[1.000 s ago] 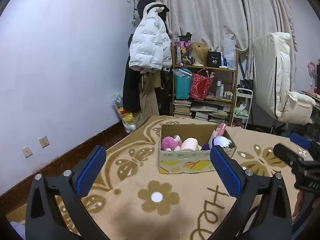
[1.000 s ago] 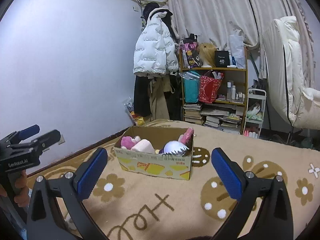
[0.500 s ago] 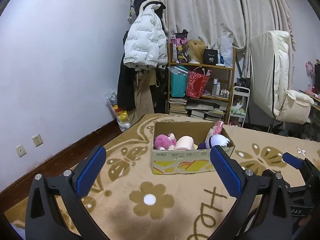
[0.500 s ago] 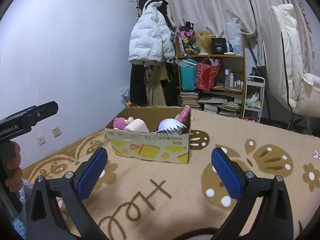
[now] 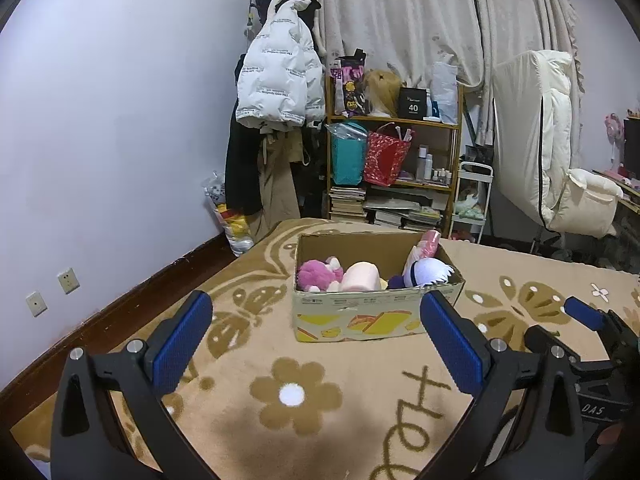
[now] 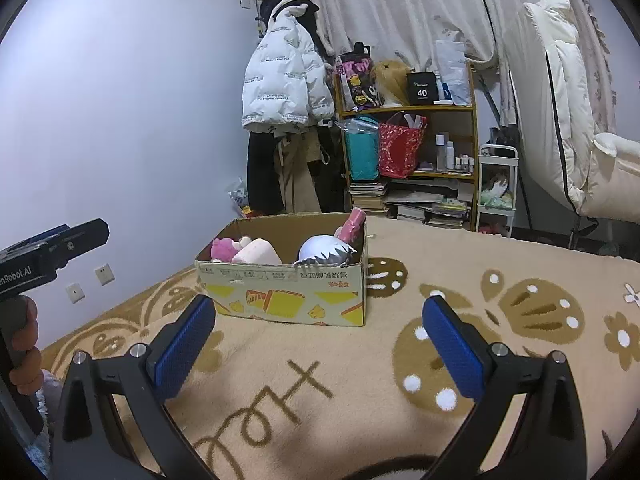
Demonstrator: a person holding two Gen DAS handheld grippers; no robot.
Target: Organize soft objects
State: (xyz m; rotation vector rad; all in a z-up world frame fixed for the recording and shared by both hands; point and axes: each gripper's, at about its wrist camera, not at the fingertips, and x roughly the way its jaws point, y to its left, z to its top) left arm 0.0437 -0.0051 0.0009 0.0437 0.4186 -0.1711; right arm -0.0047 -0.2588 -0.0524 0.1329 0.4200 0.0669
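The left gripper (image 5: 316, 344) is held over the flowered blanket (image 5: 296, 396), fingers (image 5: 182, 346) spread wide with nothing between them. Ahead, an open cardboard box (image 5: 360, 316) is seen resting on the blanket, holding a pink plush (image 5: 316, 274), a pale roll-shaped cushion (image 5: 362, 276) and what may be a white spiky plush (image 5: 426, 272), partly hidden. Further right, the right gripper (image 6: 318, 342) is likewise spread and empty.
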